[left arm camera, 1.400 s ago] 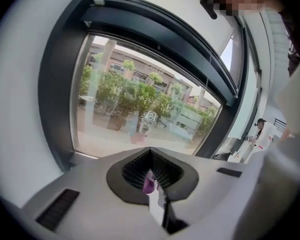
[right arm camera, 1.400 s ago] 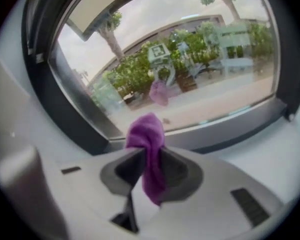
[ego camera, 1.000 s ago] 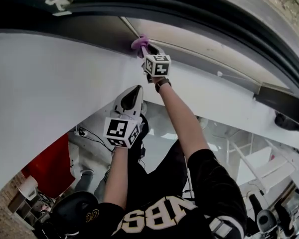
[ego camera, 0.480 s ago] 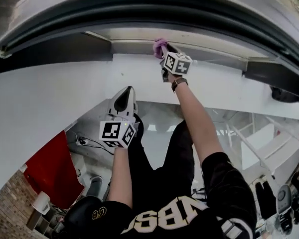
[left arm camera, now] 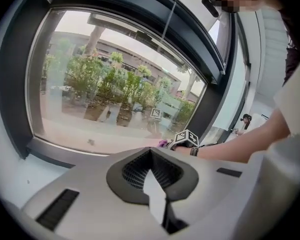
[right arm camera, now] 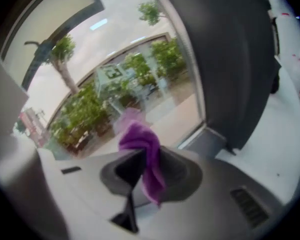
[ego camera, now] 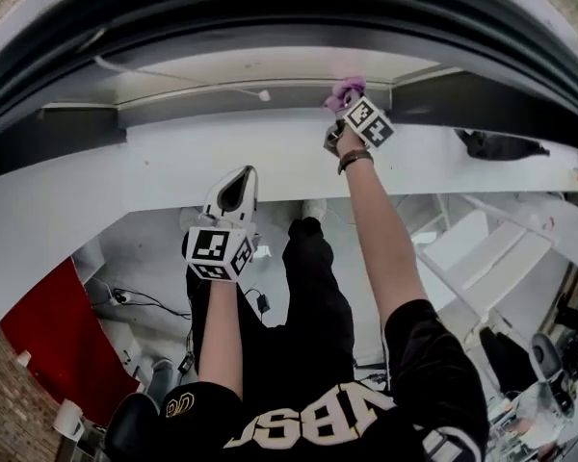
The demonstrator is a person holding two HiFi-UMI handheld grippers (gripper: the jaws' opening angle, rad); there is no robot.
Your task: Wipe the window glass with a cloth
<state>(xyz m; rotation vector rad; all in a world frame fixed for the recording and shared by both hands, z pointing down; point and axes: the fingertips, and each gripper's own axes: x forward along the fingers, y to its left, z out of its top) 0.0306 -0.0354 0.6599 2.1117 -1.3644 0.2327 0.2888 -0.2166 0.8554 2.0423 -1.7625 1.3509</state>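
Two grippers, one purple cloth, one pane. Of the pair, the right gripper (right arm camera: 139, 160) is clamped on the cloth (right arm camera: 141, 143), which is bunched into a roll — long axis along the jaws, crumpled head pointing at the window glass (right arm camera: 115, 79) and meeting its own reflection near the pane's lower right corner, beside the dark frame (right arm camera: 230, 59). The left gripper (ego camera: 236, 187) — jaws pressed together, nothing between them — hangs back from the glass.

The black shirt (ego camera: 308, 422) at the near edge of the head view carries large pale outlined letters. "NBS" can be read, and the rest is cut off or folded away. A small gold mark on the shirt's left shoulder (ego camera: 178, 408) is too small to read. The left marker cube (ego camera: 217, 251) and the right marker cube (ego camera: 368, 123) carry only black-and-white square patterns.
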